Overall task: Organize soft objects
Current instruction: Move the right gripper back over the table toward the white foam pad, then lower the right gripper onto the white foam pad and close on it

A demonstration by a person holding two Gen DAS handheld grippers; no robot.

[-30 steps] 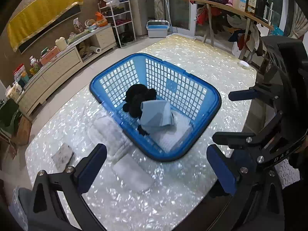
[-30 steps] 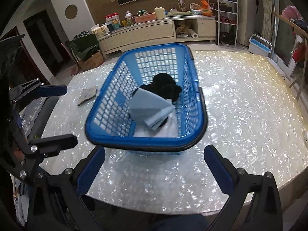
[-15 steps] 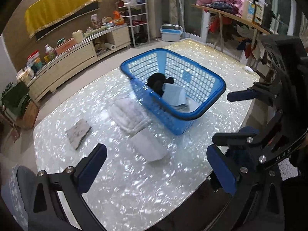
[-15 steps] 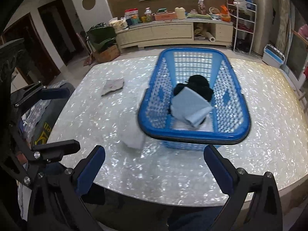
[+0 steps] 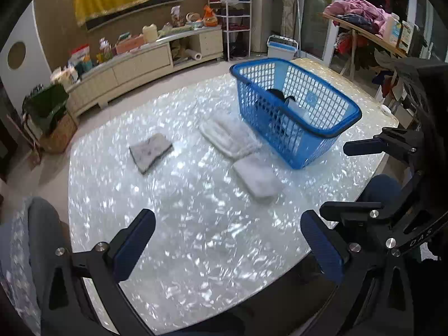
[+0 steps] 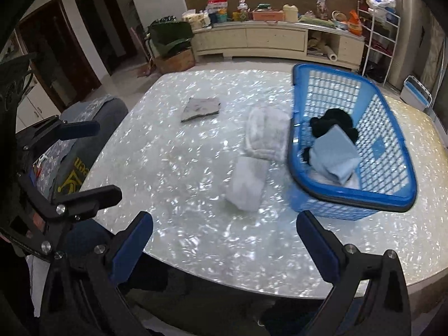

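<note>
A blue laundry basket (image 5: pixel 336 133) (image 6: pixel 352 196) stands at the table's right, holding a black soft item (image 6: pixel 330 124) and a folded light blue cloth (image 6: pixel 333 155). On the table lie a large white folded towel (image 5: pixel 229 135) (image 6: pixel 266 134), a small white folded cloth (image 5: pixel 257 179) (image 6: pixel 247 184) and a grey cloth (image 5: pixel 149 149) (image 6: pixel 200 108). My left gripper (image 5: pixel 228 246) is open and empty above the near table edge. My right gripper (image 6: pixel 224 242) is open and empty, also at the near edge. Each gripper shows in the other's view.
The pearly white table (image 5: pixel 196 238) ends close below both grippers. A padded chair (image 6: pixel 84 128) stands at the table's left. A low sideboard (image 6: pixel 268 39) with clutter and a wire shelf (image 6: pixel 380 28) line the far wall. A clothes table (image 5: pixel 364 28) stands at the right.
Both grippers have pulled back from the basket and turned left. The basket now sits farther off at the right, and the cloths on the table have come into view.
</note>
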